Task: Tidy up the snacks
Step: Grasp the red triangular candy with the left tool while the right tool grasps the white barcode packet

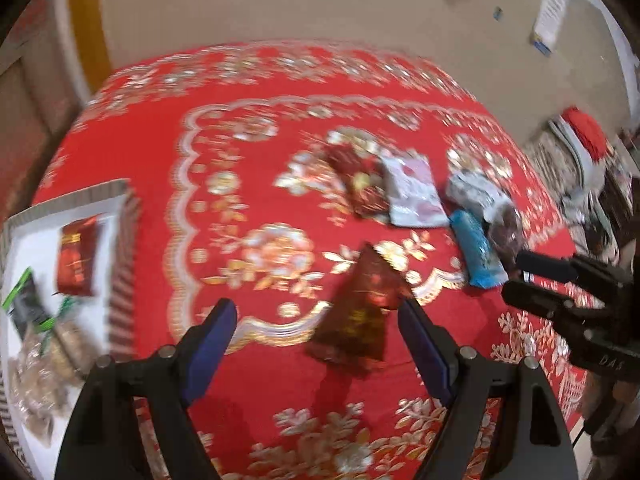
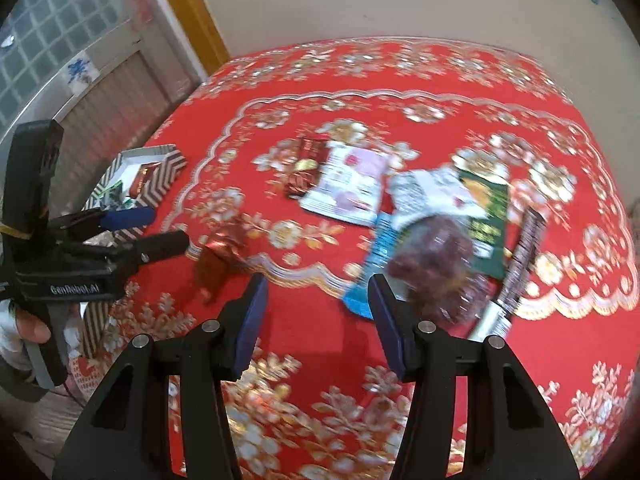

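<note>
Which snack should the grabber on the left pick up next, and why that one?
Probably the dark red packet. It lies on the red cloth right ahead of the left gripper, whose jaws stand open and empty. Lowering onto it and closing seems the natural move; the box with sorted snacks waits nearby.

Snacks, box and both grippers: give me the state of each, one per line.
Left gripper: open, empty.
Right gripper: open, empty.
Dark red packet: loose on the cloth, ahead of the left gripper.
Patterned box: open, packets inside.
Blue packet: flat on the cloth.
Pink-white pouch: flat on the cloth.
</note>
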A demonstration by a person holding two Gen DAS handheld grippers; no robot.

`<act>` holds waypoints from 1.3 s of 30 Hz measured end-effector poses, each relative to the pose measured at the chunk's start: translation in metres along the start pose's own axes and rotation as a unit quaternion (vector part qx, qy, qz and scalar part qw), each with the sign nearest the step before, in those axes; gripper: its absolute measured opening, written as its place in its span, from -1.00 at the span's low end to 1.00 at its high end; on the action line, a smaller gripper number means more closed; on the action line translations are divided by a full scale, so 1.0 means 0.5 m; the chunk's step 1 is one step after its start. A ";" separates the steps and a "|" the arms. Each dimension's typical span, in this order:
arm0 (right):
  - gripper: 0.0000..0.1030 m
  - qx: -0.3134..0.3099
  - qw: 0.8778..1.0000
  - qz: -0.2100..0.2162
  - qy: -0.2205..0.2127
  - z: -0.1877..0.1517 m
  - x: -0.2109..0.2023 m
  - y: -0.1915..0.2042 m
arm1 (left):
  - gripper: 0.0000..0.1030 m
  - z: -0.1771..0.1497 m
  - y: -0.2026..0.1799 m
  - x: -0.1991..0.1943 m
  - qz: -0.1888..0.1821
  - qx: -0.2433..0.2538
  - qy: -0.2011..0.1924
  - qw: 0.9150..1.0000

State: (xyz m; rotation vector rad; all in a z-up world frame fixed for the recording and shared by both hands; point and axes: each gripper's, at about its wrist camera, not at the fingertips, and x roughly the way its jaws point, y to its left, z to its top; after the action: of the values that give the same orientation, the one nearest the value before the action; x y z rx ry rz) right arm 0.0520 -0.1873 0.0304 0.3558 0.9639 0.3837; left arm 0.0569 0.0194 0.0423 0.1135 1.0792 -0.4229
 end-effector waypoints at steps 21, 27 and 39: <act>0.02 0.036 0.996 -0.067 -0.036 0.083 0.002 -0.101 | 0.64 0.030 -0.058 0.102 0.025 0.005 0.032 0.999; 0.02 0.007 0.997 -0.075 0.025 0.136 0.076 -0.114 | 0.64 0.034 -0.057 0.103 0.043 0.004 0.027 0.999; 0.07 -0.016 0.994 -0.078 0.070 0.163 0.116 -0.125 | 0.64 0.034 -0.064 0.112 0.057 -0.003 0.028 0.998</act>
State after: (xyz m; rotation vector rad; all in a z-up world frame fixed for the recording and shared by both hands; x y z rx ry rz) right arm 0.1605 -0.2249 0.0030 0.2243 1.1126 0.2846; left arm 0.0808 -0.0306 0.0050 0.1804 1.1227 -0.3159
